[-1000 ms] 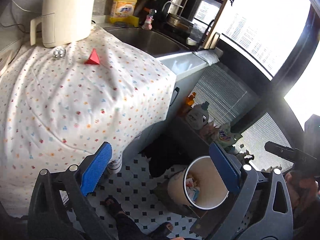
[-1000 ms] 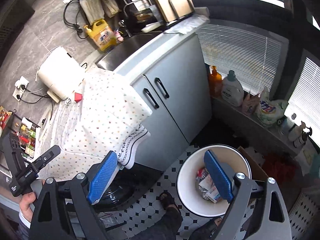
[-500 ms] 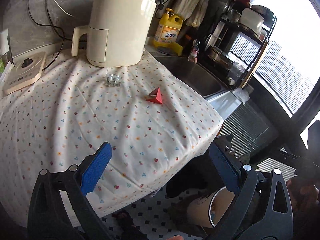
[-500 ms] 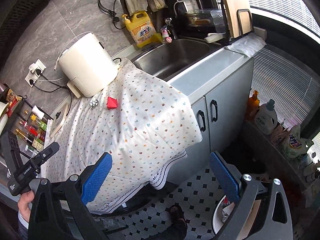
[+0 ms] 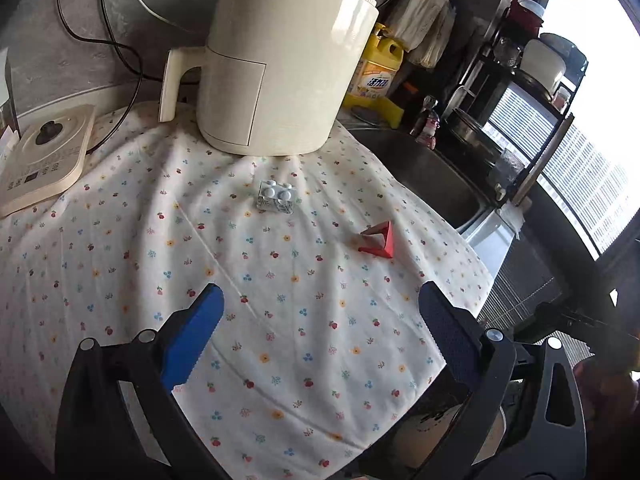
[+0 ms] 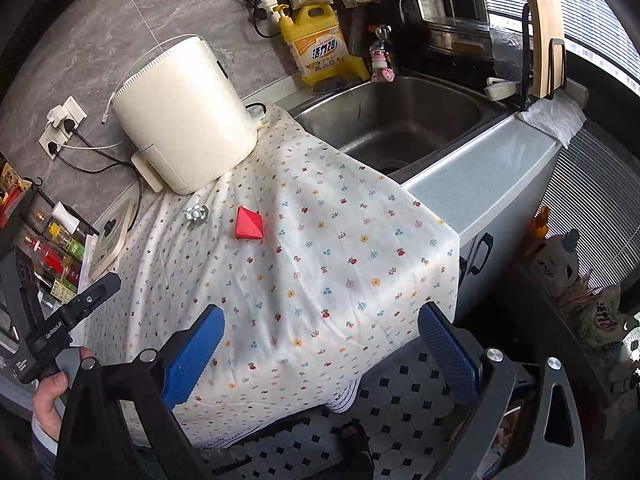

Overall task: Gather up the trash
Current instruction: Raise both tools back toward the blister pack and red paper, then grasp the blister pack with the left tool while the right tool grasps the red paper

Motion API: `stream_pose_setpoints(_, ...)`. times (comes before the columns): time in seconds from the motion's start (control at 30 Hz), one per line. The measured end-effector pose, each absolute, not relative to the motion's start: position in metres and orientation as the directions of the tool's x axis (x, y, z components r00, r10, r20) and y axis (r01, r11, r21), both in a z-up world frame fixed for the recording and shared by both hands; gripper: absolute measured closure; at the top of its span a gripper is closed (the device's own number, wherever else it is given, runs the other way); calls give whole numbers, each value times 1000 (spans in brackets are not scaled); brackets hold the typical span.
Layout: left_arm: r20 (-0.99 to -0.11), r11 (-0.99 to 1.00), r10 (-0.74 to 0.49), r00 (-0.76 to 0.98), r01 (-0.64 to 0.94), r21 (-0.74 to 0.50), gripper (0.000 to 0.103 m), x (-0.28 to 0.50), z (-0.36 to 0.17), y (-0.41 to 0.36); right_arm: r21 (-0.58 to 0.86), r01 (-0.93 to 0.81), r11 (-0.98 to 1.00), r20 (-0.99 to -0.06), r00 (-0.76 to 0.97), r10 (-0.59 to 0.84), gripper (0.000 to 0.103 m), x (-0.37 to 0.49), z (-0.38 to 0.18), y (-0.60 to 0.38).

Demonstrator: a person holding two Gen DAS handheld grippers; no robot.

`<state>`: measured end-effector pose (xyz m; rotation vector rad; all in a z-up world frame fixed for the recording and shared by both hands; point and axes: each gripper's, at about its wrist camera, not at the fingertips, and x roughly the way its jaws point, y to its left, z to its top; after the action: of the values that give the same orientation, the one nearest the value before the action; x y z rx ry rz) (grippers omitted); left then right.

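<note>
Left wrist view: now faces the flowered cloth (image 5: 280,320), no longer the floor.
Bin (image 5: 452,436): slid to the lower edge.
Left gripper (image 5: 320,336): spread wide, empty.
Right gripper (image 6: 320,356): spread wide, empty.
Red paper piece (image 5: 378,240): on cloth, closer than before.
Blister pack (image 5: 276,197): beside it.

Red paper scraps (image 5: 378,240): one
Pill packs (image 5: 276,197): one
Cream air fryers (image 5: 280,60): one
Yellow detergent jugs (image 6: 316,46): one
Flowered cloths (image 5: 240,300): one
Sinks (image 6: 400,120): one
Grippers: two, left (image 5: 316,332) and right (image 6: 320,352)
Cupboard door handles (image 6: 482,252): two
</note>
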<state>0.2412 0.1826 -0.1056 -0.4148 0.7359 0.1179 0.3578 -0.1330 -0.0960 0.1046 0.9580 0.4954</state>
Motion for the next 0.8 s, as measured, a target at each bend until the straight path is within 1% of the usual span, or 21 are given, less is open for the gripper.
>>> stream_pose_setpoints(0.1, -679, 913, -57, 732, -237, -332, 7, 260, -111, 198, 299, -352, 887, -758, 476, 445, 8, 369, -99, -117)
stream_pose_setpoints(0.2, -688, 915, -71, 722, -227, -332, 11, 282, -117, 210, 306, -330, 893, -761, 479, 438, 8, 380, -103, -104)
stream_pose_setpoints(0.37, -728, 923, -70, 682, -232, -306, 25, 325, -134, 227, 324, -297, 898, -772, 467, 433, 8, 396, -113, -82)
stream_pose_setpoints(0.43, -742, 922, -70, 667, -240, -303, 28, 342, -142, 233, 317, -297, 900, -777, 462, 427, 9, 399, -115, -74)
stream_pose_setpoints(0.57, -759, 928, -62, 648, -242, -282, 30, 370, -153, 236, 302, -284, 910, -791, 458, 405, 10, 404, -121, -68)
stream_pose_setpoints(0.7, -772, 942, -52, 634, -226, -249, 30, 387, -163, 231, 295, -275, 915, -802, 449, 394, 14, 409, -126, -63)
stream_pose_setpoints(0.73, -777, 942, -55, 627, -226, -249, 32, 391, -167, 231, 293, -276, 915, -805, 446, 392, 14, 410, -127, -62)
stream_pose_setpoints(0.77, -781, 940, -65, 621, -226, -257, 40, 394, -171, 232, 293, -279, 914, -806, 442, 394, 15, 411, -128, -59)
stream_pose_setpoints(0.8, -779, 940, -59, 624, -228, -253, 43, 396, -173, 232, 294, -284, 913, -807, 438, 396, 16, 412, -129, -56)
